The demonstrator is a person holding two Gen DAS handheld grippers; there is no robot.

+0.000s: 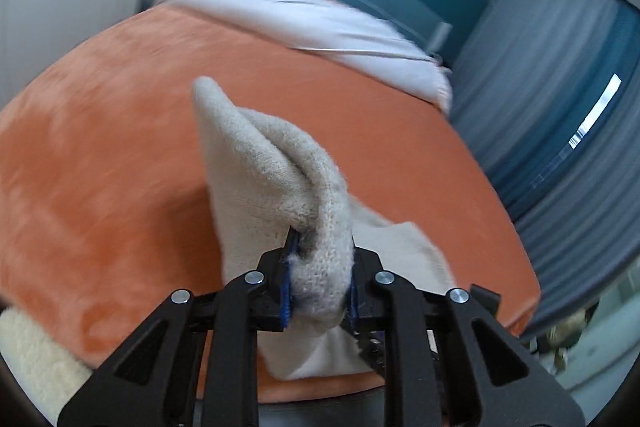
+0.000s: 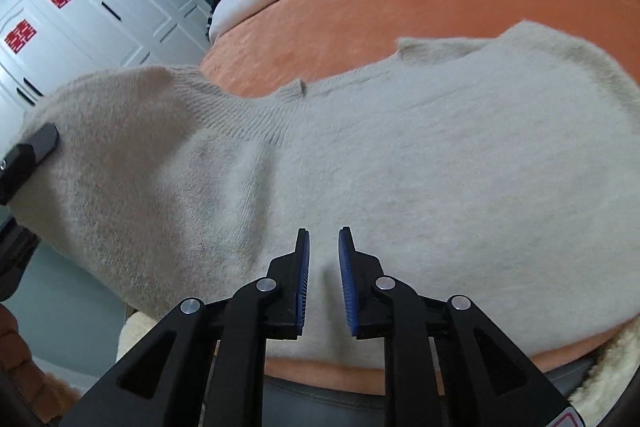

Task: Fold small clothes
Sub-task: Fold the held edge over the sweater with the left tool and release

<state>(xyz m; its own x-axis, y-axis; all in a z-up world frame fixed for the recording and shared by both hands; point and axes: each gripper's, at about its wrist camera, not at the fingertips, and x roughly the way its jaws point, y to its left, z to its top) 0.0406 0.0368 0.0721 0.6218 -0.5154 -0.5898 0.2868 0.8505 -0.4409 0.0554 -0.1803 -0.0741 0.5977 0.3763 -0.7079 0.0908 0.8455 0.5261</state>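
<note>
The left gripper (image 1: 320, 267) had its blue-padded jaws clamped on a bunched fold of the cream knitted sweater (image 1: 272, 179), and that fold stood lifted off the orange blanket (image 1: 100, 147), peaking up in front of the camera while the rest of the garment trailed down onto the bed beneath. From the right wrist view, the sweater (image 2: 400, 167) lay spread wide across the orange blanket (image 2: 380, 7), its ribbed collar facing the far side and its left edge raised, where the dark tip of the other tool (image 2: 28, 155) sat against the knit. The right gripper (image 2: 323, 251) hung just over the near part of the fabric, jaws a narrow gap apart with nothing pinched between the blue pads (image 2: 346, 267). A white duvet (image 1: 320, 23) was heaped at the far end of the bed, and white wardrobe doors (image 2: 80, 7) with red paper cut-outs stood off to the left.
</note>
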